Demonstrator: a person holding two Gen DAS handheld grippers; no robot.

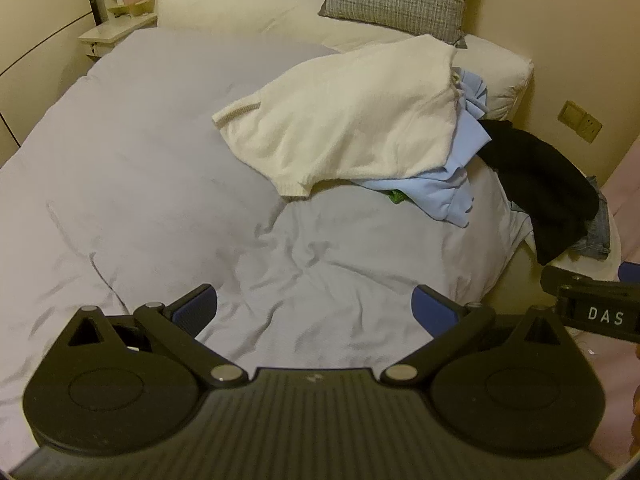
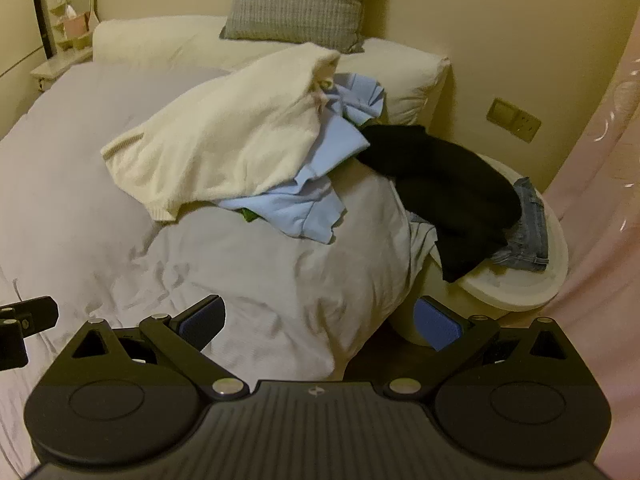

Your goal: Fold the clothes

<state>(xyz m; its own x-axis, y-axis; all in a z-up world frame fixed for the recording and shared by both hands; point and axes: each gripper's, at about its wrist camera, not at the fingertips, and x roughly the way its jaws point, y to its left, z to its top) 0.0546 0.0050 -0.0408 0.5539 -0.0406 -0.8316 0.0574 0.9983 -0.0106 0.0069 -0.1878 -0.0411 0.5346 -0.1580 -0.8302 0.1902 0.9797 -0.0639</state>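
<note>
No folded garment was seen: the clothes pile point(image 1: 360, 132) was left heaped unfolded while both grippers point(image 1: 314, 308) point(image 2: 318, 316) were held apart, empty.

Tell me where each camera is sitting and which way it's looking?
Left wrist: sits on the left gripper, looking forward over the bed at the clothes pile; its open fingers show.
Right wrist: sits on the right gripper, facing the pile and round stool; open fingers show.
Shared: the cream sweater.

text: "DAS" | white letters | on black body of right tongs point(image 1: 600, 312) | left wrist view
</note>
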